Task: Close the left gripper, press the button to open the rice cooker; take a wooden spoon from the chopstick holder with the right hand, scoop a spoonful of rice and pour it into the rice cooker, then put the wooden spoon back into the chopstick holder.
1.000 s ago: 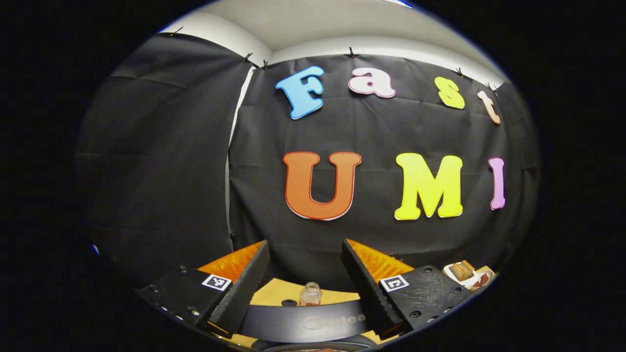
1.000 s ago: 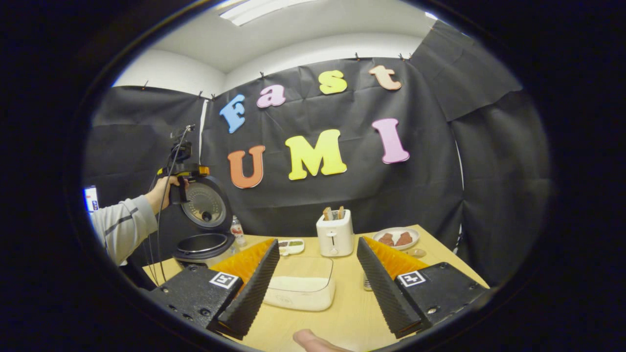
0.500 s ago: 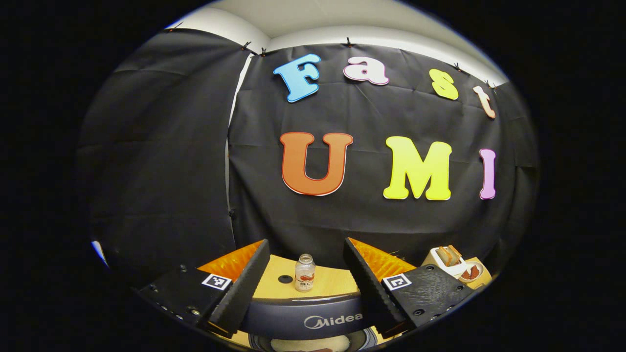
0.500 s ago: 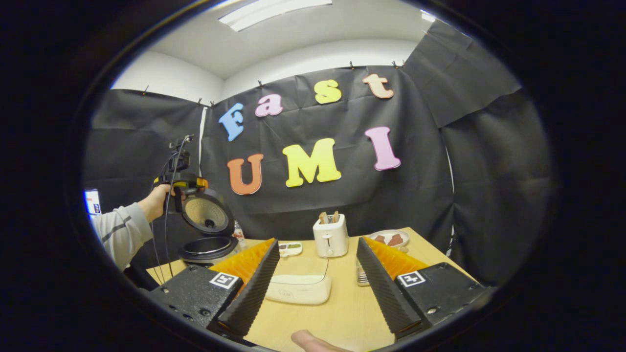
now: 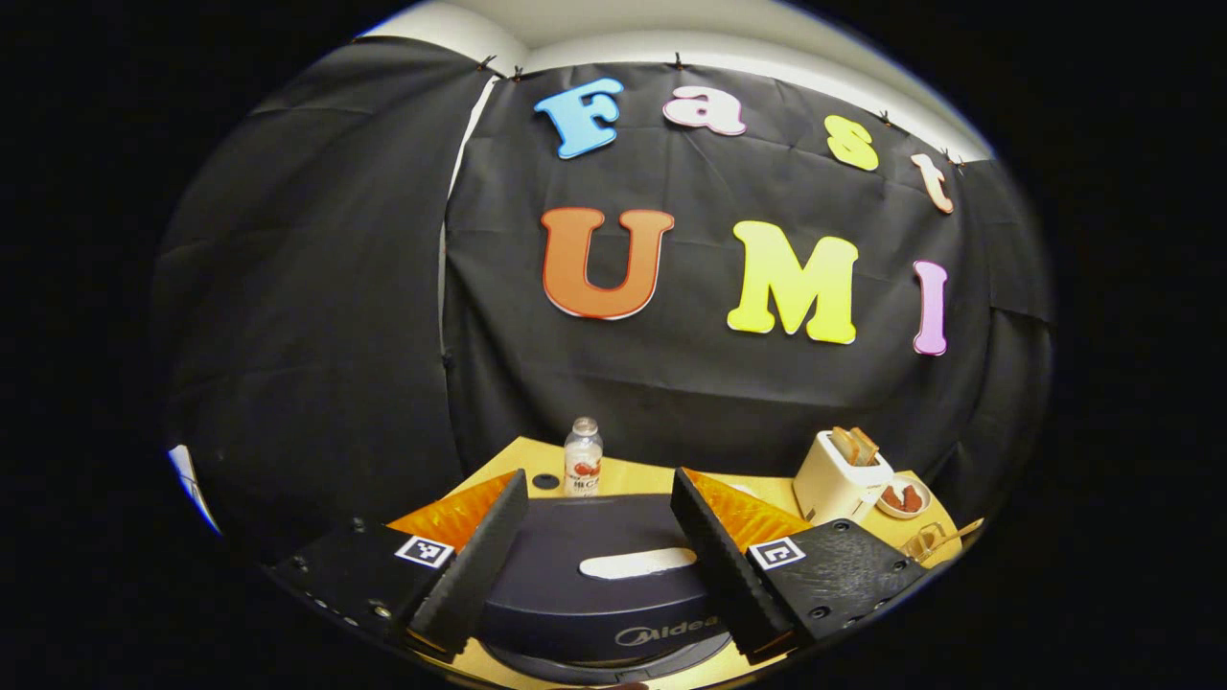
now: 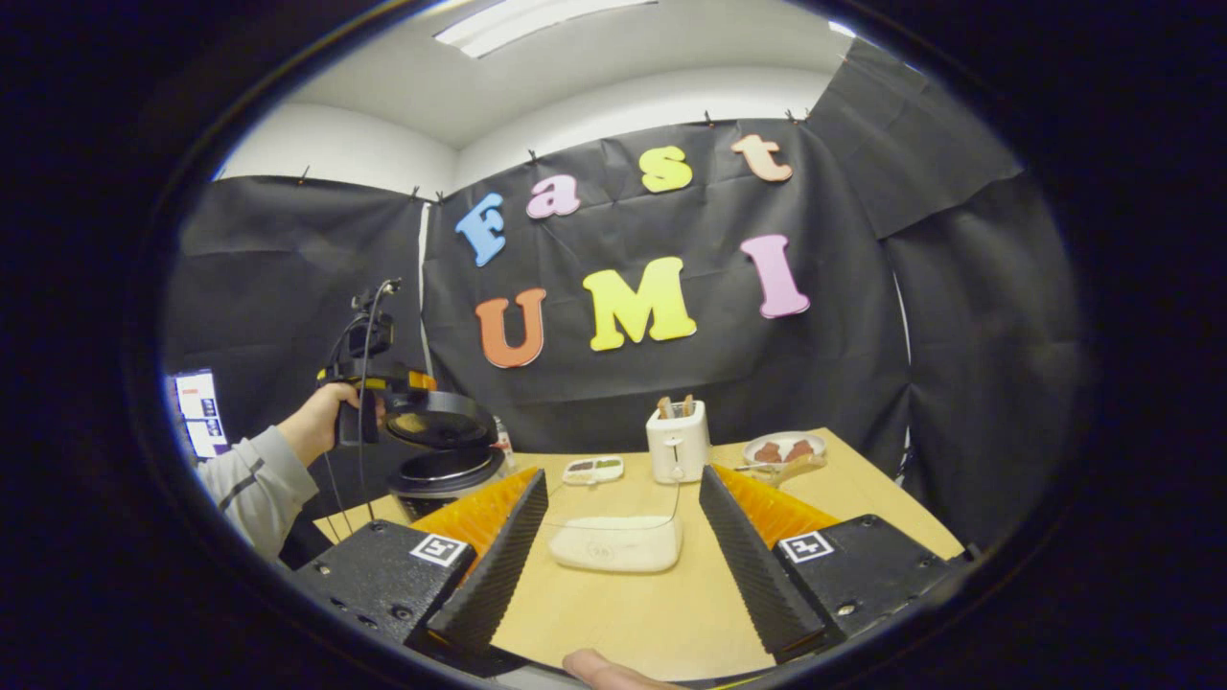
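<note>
In the left gripper view the black rice cooker's lid [image 5: 594, 575] lies tilted low, its top between and under the spread fingers of my left gripper [image 5: 598, 479], which is open. The right gripper view shows a hand holding that gripper [image 6: 383, 388] against the rim of the half-lowered lid [image 6: 436, 428], above the cooker's pot [image 6: 446, 471]. My right gripper [image 6: 622, 474] hangs open over the table, holding nothing. A clear box of rice [image 6: 615, 541] sits just beyond its fingers. A clear holder with a wooden spoon [image 5: 932, 539] stands at the table's right edge.
A white toaster [image 6: 677, 441] with bread stands mid-table at the back, with a plate of food [image 6: 784, 448] to its right and a small divided dish [image 6: 592, 469] to its left. A small bottle [image 5: 582, 458] stands behind the cooker. A thumb [image 6: 604, 666] shows at the bottom edge.
The cooker lid has swung down from upright to nearly flat, and the left gripper has come down with it. The right gripper has shifted only slightly.
</note>
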Tool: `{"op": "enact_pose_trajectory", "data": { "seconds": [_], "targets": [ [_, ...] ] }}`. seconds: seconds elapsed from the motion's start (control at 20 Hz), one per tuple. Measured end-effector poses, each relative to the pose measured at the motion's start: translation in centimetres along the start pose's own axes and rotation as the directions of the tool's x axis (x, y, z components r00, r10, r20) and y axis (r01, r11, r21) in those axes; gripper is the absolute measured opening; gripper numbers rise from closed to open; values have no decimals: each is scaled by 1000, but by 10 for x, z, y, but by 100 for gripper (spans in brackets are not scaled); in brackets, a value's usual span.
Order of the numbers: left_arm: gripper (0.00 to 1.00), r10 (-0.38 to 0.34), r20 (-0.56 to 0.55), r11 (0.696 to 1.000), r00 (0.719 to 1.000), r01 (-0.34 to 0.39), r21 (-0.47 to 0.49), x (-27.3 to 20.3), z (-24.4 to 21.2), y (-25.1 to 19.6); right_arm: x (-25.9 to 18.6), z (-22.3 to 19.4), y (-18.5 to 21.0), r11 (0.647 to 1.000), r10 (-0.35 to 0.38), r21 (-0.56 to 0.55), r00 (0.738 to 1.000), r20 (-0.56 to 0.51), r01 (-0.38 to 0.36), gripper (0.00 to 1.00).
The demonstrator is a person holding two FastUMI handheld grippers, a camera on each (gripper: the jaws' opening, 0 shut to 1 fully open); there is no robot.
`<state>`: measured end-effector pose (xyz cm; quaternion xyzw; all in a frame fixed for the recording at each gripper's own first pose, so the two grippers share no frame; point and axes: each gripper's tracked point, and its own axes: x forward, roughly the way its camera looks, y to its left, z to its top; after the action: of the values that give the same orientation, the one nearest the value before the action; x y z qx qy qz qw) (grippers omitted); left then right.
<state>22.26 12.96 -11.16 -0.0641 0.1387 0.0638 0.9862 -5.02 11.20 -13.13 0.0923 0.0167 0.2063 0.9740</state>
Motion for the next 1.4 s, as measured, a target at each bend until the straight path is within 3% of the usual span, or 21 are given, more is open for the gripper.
{"op": "enact_pose_trajectory", "data": {
  "seconds": [0.05, 0.15, 0.25, 0.35, 0.4, 0.55, 0.8, 1.4],
  "targets": [
    [92, -1, -6, 1000, 1000, 1, 6, -3, -9, -4, -1, -2, 1, 1000, 4, 8, 1000, -8, -4, 100],
    [93, 6, -20, 1000, 1000, -6, 20, -10, -26, -6, -2, -5, 1, 1000, 2, 10, 1000, -14, -2, 96],
    [93, 29, -63, 999, 998, -28, 22, -9, -51, -6, -1, -12, -3, 1000, -11, 5, 999, -33, 12, 100],
    [94, 52, -60, 997, 997, -49, 55, -12, -60, -8, -1, -17, -4, 1000, -21, 13, 998, -53, 22, 96],
    [94, 58, -64, 997, 996, -55, 55, -12, -62, -9, -2, -19, -4, 1000, -24, 16, 998, -59, 25, 100],
    [94, 60, -92, 998, 994, -56, 43, -16, -67, -11, -4, -24, -4, 999, -43, 24, 996, -78, 45, 100],
    [94, 62, -209, 997, 976, -51, 57, -26, -101, -16, -5, -24, 9, 999, -25, 19, 996, -84, 27, 100],
    [95, 83, -189, 996, 979, -77, 39, -62, -104, -22, -17, -23, 20, 1000, -8, -4, 997, -76, 8, 100]
  ]
}}
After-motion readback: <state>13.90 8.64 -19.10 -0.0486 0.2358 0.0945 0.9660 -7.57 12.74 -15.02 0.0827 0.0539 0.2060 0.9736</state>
